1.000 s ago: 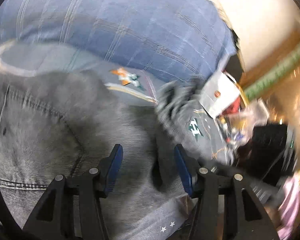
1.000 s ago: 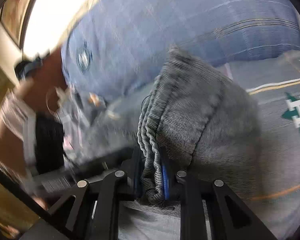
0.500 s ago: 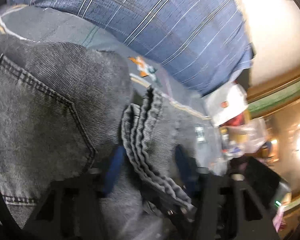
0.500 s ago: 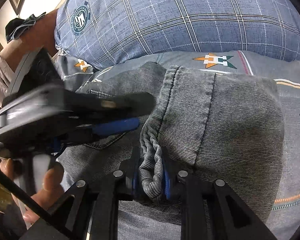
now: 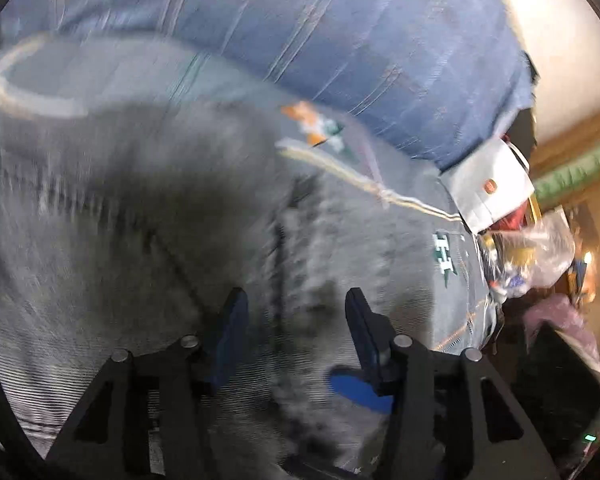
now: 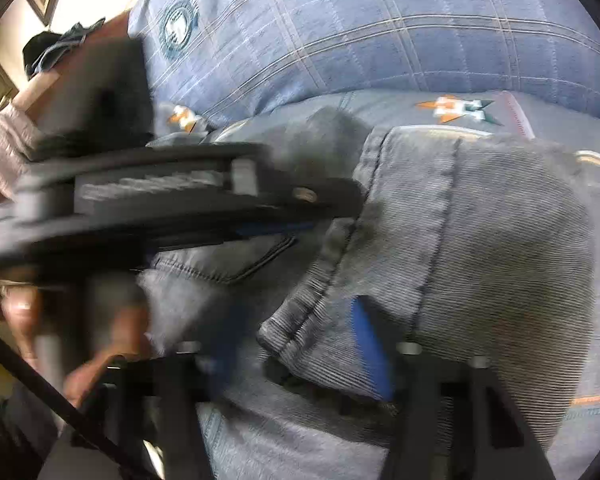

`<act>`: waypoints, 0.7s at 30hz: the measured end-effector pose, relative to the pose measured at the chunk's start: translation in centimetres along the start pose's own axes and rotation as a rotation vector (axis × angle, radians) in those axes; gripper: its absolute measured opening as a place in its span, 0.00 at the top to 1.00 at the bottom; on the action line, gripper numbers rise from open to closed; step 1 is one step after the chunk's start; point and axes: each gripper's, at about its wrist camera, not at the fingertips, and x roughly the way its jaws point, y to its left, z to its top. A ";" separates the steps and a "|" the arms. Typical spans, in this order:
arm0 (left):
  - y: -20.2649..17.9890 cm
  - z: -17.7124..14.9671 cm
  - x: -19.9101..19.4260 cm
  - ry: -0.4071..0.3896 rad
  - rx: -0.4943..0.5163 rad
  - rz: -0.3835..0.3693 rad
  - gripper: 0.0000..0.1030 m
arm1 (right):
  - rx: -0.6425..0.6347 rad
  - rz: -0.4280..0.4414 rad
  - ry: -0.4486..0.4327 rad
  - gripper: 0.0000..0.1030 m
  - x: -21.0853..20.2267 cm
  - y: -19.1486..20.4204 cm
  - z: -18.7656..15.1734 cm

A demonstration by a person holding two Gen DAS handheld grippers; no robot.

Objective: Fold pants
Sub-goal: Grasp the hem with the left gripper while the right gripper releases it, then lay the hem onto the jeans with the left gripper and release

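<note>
Now both grippers' fingers, left (image 5: 294, 322) and right (image 6: 296, 344), angled down, have just opened over the jeans (image 6: 480, 240).

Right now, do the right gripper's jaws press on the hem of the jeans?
Apart. The right wrist view shows the right gripper with jaws just opened, the jeans hem lying loose between them.

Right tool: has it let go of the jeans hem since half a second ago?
Yes. The right tool has just been opening; the jeans hem lies loose between its pads, still below the plaid pillow.
</note>
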 end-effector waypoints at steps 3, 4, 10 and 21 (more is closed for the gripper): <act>0.9 0.4 -0.4 0.013 -0.042 -0.065 0.53 | -0.057 0.014 -0.020 0.33 -2.0 0.3 0.2; 1.0 0.5 -0.5 0.022 -0.048 -0.084 0.53 | -0.090 -0.022 -0.031 0.33 -3.1 0.1 0.0; 0.2 -0.1 0.4 0.066 -0.033 -0.088 0.63 | 0.152 -0.068 -0.155 0.35 -7.0 -6.1 0.3; -1.5 -1.0 -3.1 -0.104 0.025 -0.018 0.89 | 0.443 -0.255 -0.064 0.52 -5.4 -12.6 -0.3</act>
